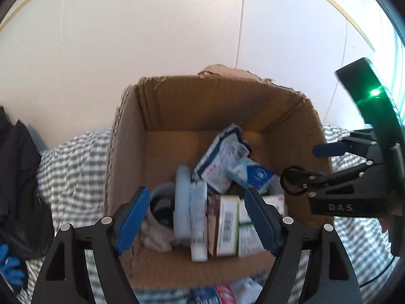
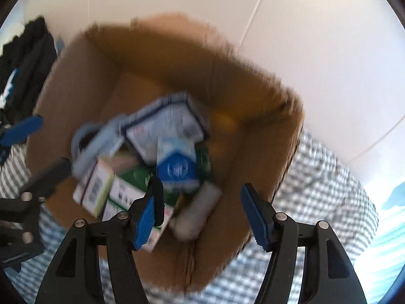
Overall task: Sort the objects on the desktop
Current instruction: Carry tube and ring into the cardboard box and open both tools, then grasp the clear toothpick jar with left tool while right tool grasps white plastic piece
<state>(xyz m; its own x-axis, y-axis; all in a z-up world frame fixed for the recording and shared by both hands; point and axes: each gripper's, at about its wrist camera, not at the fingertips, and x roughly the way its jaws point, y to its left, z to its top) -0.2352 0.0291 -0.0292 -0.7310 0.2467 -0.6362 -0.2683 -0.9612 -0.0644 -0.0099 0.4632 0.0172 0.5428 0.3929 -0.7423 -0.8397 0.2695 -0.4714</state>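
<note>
An open cardboard box stands on a checked cloth and holds a pile of sorted items. Among them are a blue-and-white packet, a blue-and-white carton, small barcode boxes, a white tube, a pale blue disc and a grey roll. My left gripper hovers open over the box's near side, nothing between its pads. My right gripper is open above the same box, over the carton and a green-and-white box. A black loop sits around one of its fingertips.
The checked cloth covers the surface around the box. A white wall rises right behind it. Dark clothing and something blue lie at the left. More packets lie in front of the box.
</note>
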